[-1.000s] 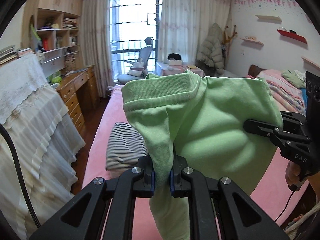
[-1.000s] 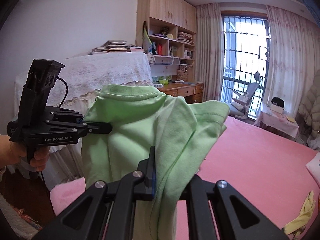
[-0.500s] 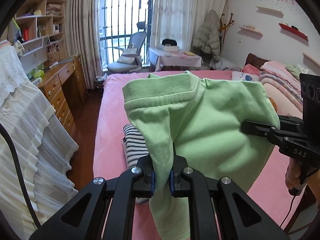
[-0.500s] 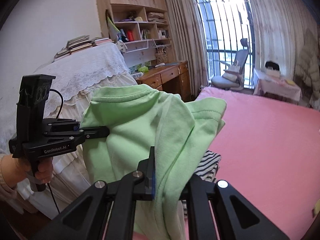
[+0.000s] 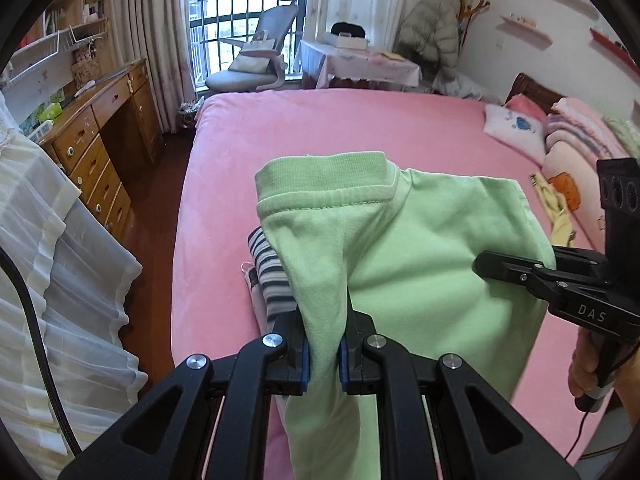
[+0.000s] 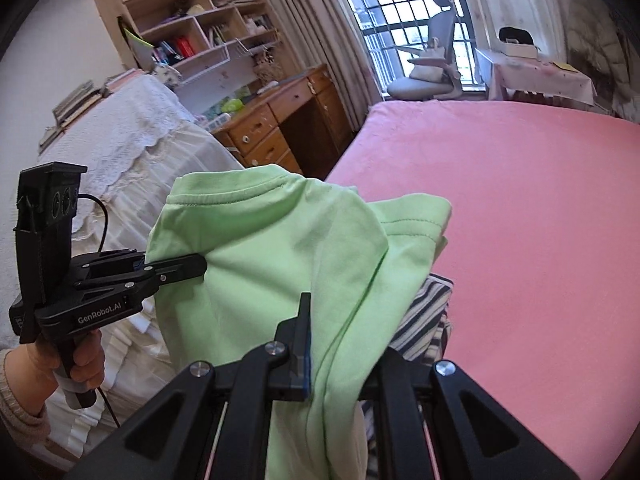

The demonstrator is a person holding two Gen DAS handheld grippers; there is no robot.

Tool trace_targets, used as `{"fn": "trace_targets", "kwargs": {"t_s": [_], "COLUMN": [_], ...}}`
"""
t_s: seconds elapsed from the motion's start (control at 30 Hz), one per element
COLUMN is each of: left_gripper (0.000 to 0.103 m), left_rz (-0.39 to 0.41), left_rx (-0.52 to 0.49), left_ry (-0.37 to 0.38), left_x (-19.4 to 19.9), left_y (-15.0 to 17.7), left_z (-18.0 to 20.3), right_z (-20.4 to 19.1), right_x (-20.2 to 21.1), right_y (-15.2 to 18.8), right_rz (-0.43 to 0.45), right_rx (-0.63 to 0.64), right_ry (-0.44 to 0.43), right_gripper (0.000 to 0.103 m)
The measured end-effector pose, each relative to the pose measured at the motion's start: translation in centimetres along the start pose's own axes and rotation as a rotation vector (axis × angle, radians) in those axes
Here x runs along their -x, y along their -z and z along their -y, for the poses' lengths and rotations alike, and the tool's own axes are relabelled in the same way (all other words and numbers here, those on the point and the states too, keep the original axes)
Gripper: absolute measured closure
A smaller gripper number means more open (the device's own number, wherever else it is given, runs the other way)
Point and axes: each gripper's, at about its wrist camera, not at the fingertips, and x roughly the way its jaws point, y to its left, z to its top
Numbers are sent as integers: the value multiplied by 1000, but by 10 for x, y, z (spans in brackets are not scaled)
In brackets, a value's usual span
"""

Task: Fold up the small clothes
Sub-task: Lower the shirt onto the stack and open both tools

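A light green garment [image 5: 420, 256] hangs spread between both grippers above the pink bed [image 5: 360, 132]. My left gripper [image 5: 323, 344] is shut on one edge of it, the cloth pinched between the blue pads. My right gripper [image 6: 332, 364] is shut on the opposite edge of the green garment [image 6: 280, 264]; cloth drapes over its right finger. Each gripper shows in the other's view: the right gripper [image 5: 486, 268] at the right, the left gripper [image 6: 200, 268] at the left, held by a hand [image 6: 80, 364]. A folded black-and-white striped garment [image 5: 268, 276] lies on the bed under the green one.
A wooden desk with drawers [image 5: 100, 140] and a lace-covered cabinet [image 6: 132, 148] stand along the bed's left side. Pillows and folded bedding [image 5: 560, 140] sit at the headboard, with a yellow cloth [image 5: 556, 208] nearby. An office chair [image 5: 260, 60] stands by the window.
Both grippers have come down and forward over the bed with the green garment stretched between them. The striped garment now lies partly under it. The right gripper has rolled.
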Motion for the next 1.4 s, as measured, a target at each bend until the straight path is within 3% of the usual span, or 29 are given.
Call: {"fn": "trace_targets", "kwargs": {"t_s": [0.4, 0.6, 0.7, 0.8, 1.07, 1.27, 1.4], "left_gripper": [94, 93, 90, 82, 38, 28, 27], "left_rz": [-70, -108, -127, -142, -106, -90, -79], "left_rx": [57, 95, 99, 109, 168, 190, 212], "left_ry": [-39, -59, -73, -88, -149, -149, -145], "left_x": [-95, -119, -128, -133, -112, -81, -54], "left_y": [-4, 8, 14, 20, 22, 26, 36], "left_z": [-16, -16, -16, -17, -27, -28, -21], "right_z": [33, 38, 39, 37, 40, 43, 36], "right_x": [-75, -101, -111, -117, -84, -37, -8], "right_y": [-4, 4, 7, 13, 13, 8, 14], "right_rz": [-72, -102, -121, -123, -60, 11, 22], "right_rx": [-18, -7, 8, 43, 42, 36, 60], "right_ry": [72, 108, 145, 192, 249, 277, 303], "right_gripper": [95, 94, 89, 82, 61, 56, 56]}}
